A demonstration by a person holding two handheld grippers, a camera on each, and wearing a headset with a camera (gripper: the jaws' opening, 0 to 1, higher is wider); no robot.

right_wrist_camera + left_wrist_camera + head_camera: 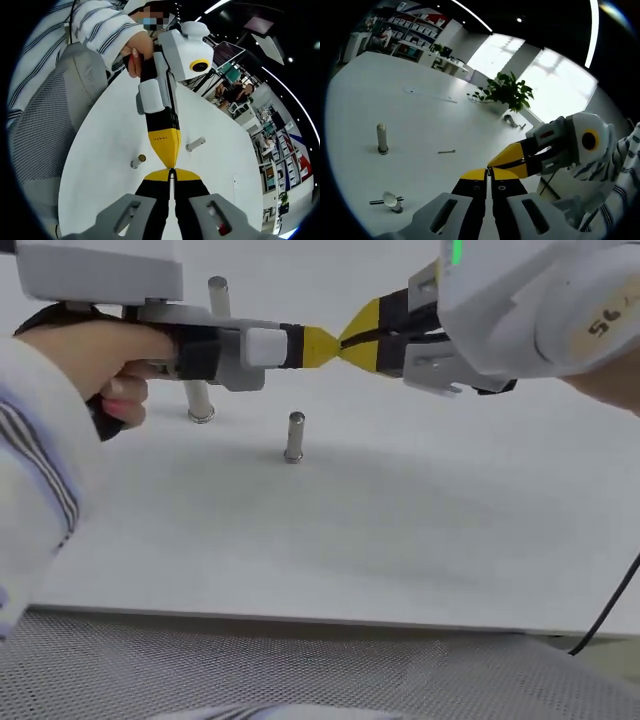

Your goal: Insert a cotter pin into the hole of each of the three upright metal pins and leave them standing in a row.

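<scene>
With left gripper and right gripper fingers pressed together tip to tip, the cotter pin near the pin looks light, thin, slippery: best pinched near its head.

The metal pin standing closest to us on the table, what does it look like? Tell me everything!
It is a small, shiny grey metal pin, round like a tiny post, with a wider flat foot at the bottom. It stands straight up on the white table, by itself. Only the table touches it. It is too small here to tell if anything sits in its hole.
</scene>
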